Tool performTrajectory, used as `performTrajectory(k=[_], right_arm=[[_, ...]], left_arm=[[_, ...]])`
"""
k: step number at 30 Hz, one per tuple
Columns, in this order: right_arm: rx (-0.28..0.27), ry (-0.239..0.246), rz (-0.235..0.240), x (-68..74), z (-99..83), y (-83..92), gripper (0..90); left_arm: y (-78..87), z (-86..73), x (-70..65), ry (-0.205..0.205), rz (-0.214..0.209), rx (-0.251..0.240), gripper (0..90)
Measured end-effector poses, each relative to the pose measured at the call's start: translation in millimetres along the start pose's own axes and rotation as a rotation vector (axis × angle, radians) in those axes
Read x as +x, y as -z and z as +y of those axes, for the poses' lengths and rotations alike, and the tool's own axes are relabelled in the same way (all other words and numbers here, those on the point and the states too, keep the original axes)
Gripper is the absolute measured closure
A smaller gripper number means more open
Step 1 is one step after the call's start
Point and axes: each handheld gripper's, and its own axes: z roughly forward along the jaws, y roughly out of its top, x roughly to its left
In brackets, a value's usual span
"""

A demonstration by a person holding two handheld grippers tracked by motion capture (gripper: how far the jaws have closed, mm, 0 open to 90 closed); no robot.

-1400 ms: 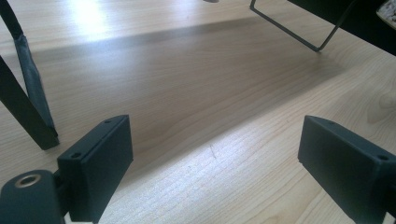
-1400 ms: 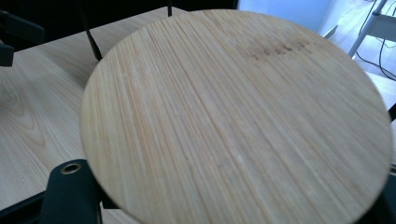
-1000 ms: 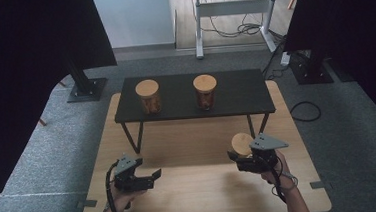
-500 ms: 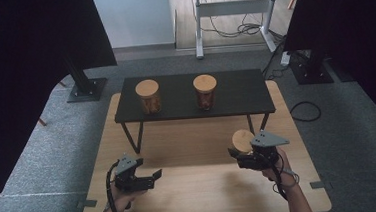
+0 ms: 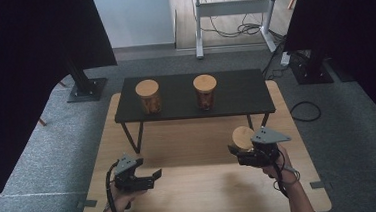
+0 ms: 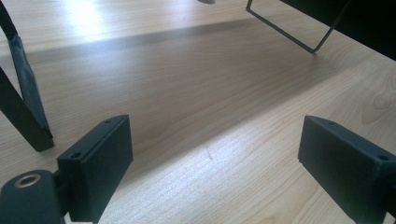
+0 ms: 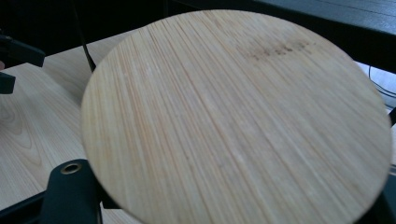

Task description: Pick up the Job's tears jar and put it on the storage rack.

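On my left, the left gripper (image 5: 139,175) hovers low over the light wooden worktop (image 5: 192,196), jaws wide with nothing between them, bare wood grain in the left gripper view. Moving right: two bamboo-lidded jars, the left jar (image 5: 148,96) and the right jar (image 5: 205,91), stand on the black raised shelf (image 5: 235,90). Further right, the right gripper (image 5: 249,157) has its jaws clamped on a third lidded jar (image 5: 242,137), the round bamboo lid (image 7: 233,116) looming in the right gripper view. The shelf lies ahead of and above the held jar, with free space right of the right jar. Since a second ago the held jar has barely shifted, and the left gripper has kept its place.
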Motion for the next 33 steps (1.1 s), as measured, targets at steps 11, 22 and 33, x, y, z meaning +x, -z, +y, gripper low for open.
performTrajectory(k=[11, 22, 33], right_arm=[[-0.009, -0.003, -0.012, -2.3, 5.6, 4.5, 24.4], [-0.015, -0.003, -0.017, -4.3, 14.5, 8.4, 24.4], [-0.029, 0.006, -0.023, -5.8, 23.0, 10.8, 24.4]], left_arm=[[-0.3, 0.1, -0.6, -0.002, -0.002, 0.001, 9.5], [-1.3, 0.1, -1.0, -0.003, -0.001, 0.004, 9.5], [-1.5, 0.0, -1.6, -0.006, -0.001, 0.003, 9.5]])
